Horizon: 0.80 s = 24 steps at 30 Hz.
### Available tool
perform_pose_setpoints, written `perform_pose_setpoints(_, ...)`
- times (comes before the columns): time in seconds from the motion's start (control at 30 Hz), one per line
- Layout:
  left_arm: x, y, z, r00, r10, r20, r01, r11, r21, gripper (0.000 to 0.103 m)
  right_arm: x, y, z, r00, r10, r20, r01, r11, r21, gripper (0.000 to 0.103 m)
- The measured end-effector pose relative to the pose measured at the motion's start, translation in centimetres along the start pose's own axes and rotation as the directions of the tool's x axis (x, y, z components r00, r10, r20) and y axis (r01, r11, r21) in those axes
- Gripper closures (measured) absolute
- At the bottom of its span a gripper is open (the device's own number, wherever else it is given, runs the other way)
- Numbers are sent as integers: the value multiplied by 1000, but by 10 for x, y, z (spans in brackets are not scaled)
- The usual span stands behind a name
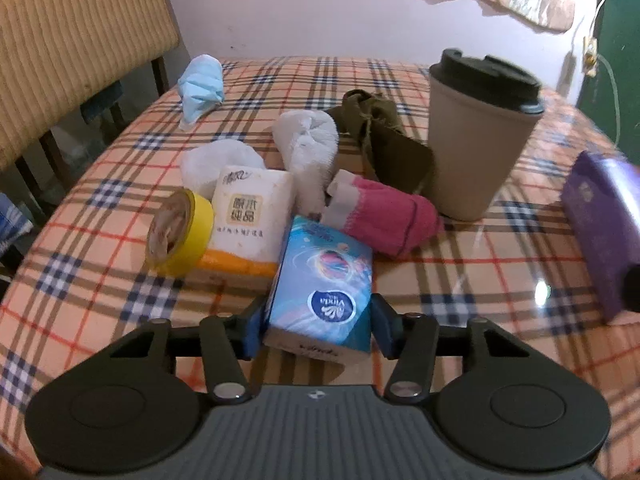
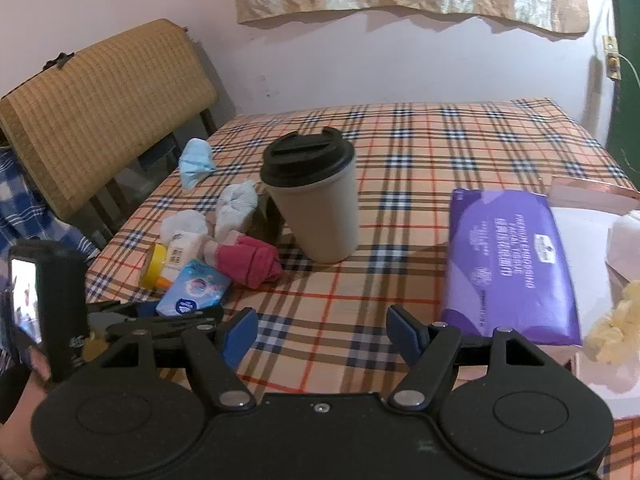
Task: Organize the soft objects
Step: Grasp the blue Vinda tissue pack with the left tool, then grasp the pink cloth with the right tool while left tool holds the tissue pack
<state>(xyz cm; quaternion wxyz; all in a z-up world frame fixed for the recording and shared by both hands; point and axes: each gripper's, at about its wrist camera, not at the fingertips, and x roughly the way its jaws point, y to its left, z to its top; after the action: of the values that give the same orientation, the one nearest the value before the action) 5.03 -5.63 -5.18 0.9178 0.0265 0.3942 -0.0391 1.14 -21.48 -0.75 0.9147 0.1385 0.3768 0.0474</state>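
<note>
A blue tissue pack (image 1: 324, 280) stands on the plaid tablecloth (image 1: 460, 280), and my left gripper (image 1: 319, 330) is shut on its near end, one blue pad against each side. Just behind it lie a white tissue pack (image 1: 250, 210), a pink sock (image 1: 384, 216), a white rolled cloth (image 1: 308, 148), an olive cloth (image 1: 380, 128) and a blue face mask (image 1: 200, 88). The right wrist view shows the same blue tissue pack (image 2: 192, 288) at lower left. My right gripper (image 2: 322, 334) hangs open over bare tablecloth, left of a purple tissue pack (image 2: 508, 264).
A beige lidded cup (image 1: 480, 136) stands upright right of the pile, and a yellow tape roll (image 1: 180, 236) leans at its left. A white box (image 2: 580, 220) at the right holds a paper roll (image 2: 624, 244) and a fluffy yellow thing (image 2: 616, 332). A woven chair back (image 1: 72, 40) stands beyond the table's left edge.
</note>
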Motion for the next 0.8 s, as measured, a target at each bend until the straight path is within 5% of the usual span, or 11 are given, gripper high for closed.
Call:
perform_pose_setpoints(0.4,-68,48,-21,999,-22,46,28,990,-141,50,62,39,14,992,126,-26,-127,991,-36,19)
perform_pose_setpoints(0.8,-69,72,-16,997,-31,64,45,973,-227,50,137,70,29,997,40,-59,-40,999,0,11)
